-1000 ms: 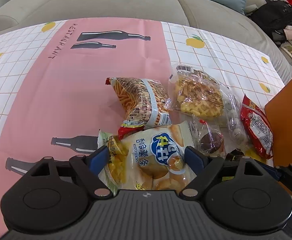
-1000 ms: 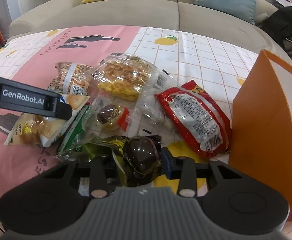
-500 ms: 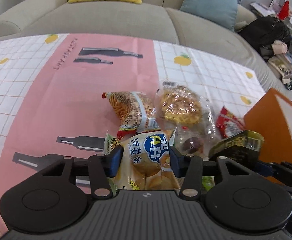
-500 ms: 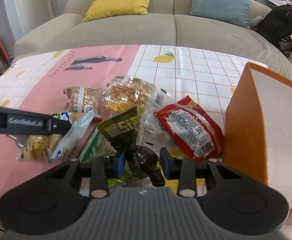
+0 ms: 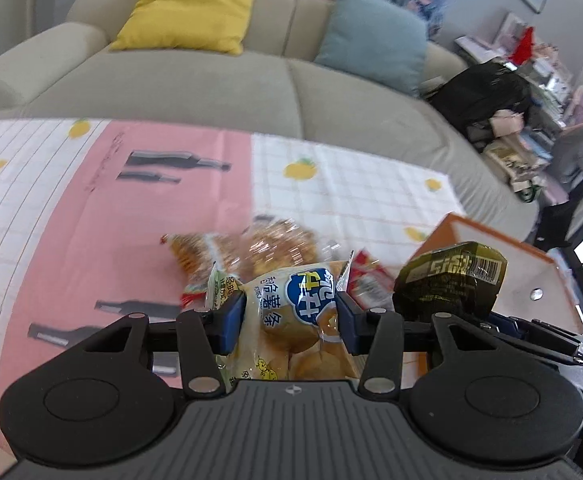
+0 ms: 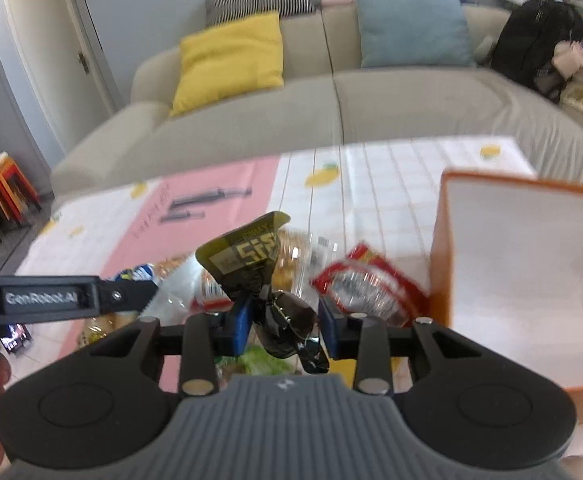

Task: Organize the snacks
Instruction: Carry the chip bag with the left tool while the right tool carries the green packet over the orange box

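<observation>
My left gripper is shut on a yellow potato-stick bag with a blue logo and holds it above the table. My right gripper is shut on a dark olive-green snack pack, also lifted; that pack shows in the left wrist view. An orange box with a white inside stands at the right, also in the left wrist view. On the table lie a red packet, a clear bag of waffle snacks and an orange stick-snack bag.
The table has a pink and white checked cloth with bottle and lemon prints. A beige sofa with a yellow cushion and a blue cushion stands behind it. A black bag and clutter are at the far right.
Both grippers have risen from the table with their snacks. The potato-stick bag and the olive-green pack now hang above the pile, and the views tilt up toward the sofa.
</observation>
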Available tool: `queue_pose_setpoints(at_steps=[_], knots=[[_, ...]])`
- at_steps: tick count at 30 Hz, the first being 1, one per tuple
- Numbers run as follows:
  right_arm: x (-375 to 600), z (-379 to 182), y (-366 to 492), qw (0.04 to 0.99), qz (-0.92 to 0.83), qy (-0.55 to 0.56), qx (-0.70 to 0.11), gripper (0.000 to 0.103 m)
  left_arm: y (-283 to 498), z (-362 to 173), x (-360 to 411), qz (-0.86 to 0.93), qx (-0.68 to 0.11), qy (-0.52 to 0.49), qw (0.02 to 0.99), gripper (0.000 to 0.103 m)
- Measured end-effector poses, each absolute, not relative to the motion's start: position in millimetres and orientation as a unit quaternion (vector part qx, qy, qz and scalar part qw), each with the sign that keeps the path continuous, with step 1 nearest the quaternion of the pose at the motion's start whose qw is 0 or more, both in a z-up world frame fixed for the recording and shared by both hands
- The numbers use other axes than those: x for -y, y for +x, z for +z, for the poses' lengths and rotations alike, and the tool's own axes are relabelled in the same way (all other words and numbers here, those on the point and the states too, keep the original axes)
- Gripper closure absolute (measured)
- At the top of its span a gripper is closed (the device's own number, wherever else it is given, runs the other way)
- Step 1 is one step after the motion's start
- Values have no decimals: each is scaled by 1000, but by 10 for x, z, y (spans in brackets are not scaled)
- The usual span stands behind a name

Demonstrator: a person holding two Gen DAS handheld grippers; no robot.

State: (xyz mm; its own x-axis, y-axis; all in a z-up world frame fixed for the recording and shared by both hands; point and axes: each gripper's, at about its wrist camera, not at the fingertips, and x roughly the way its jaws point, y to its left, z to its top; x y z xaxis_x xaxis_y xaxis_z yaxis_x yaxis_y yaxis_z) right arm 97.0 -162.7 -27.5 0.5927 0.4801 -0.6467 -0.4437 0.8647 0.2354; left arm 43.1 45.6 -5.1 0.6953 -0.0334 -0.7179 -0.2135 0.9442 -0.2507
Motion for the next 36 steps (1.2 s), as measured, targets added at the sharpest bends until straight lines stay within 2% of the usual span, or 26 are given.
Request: queue_pose_setpoints(at_steps=[2, 9, 15, 26, 36], knots=[[1730, -132, 968, 896, 256, 28, -361, 69, 471, 72, -362, 35, -380, -161, 910, 52], [2219, 192, 1074, 910, 219, 41, -350, 69, 765, 376, 98, -19, -357, -141, 923, 53], [2685, 264, 1262, 920, 168, 41, -353, 69, 1062, 402, 552, -70, -356, -126, 923, 53], [3438, -53, 1700, 896, 93, 33, -433, 69, 1509, 179, 1503, -178, -394, -64, 899, 53], [3732, -503, 1946, 851, 78, 23, -519, 69, 1739, -226, 1984, -221, -446, 22, 867, 53]])
